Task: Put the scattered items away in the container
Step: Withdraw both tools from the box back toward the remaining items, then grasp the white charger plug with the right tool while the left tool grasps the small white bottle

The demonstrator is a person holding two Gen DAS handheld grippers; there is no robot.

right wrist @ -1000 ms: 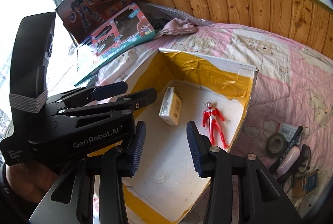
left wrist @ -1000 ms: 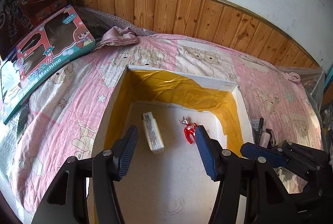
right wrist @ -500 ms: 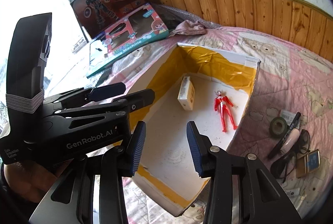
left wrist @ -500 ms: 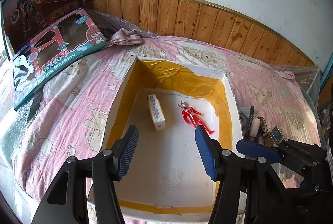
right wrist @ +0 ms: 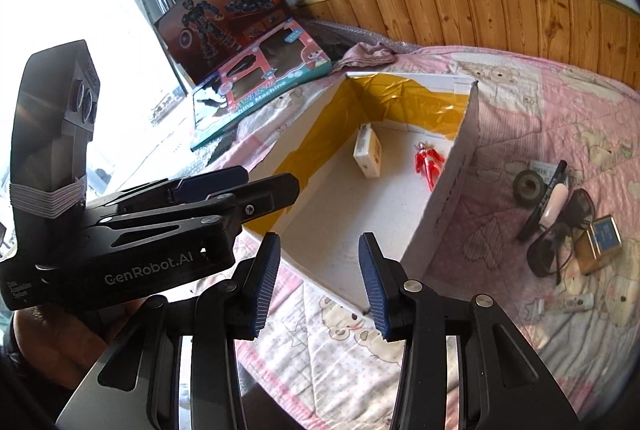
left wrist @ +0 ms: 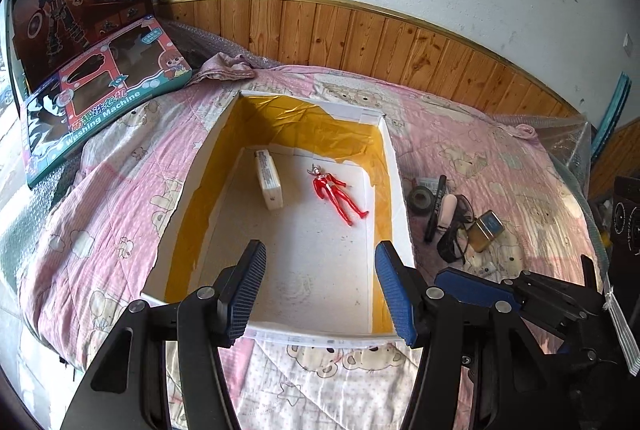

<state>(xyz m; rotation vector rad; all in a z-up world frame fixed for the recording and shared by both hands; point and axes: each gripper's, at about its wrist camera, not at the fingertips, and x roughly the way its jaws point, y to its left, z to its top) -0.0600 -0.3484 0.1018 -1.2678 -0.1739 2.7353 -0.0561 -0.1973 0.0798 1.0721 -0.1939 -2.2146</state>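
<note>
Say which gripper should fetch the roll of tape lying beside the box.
Right. The right gripper is open, empty and nearer the side where the tape roll lies, outside the box. The left gripper, also open, hangs over the box's near edge.

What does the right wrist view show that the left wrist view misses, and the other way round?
Only the right wrist view shows the small white tube lying on the quilt near the pile, and the bright window.

Only the left wrist view shows the red toy figure whole; in the right view the box wall hides its legs. It also shows the box's near wall.

Both show the white foam box with yellow tape lining, the pale rectangular carton inside it, and the dark tape roll, black marker, sunglasses and gold tin outside it.
</note>
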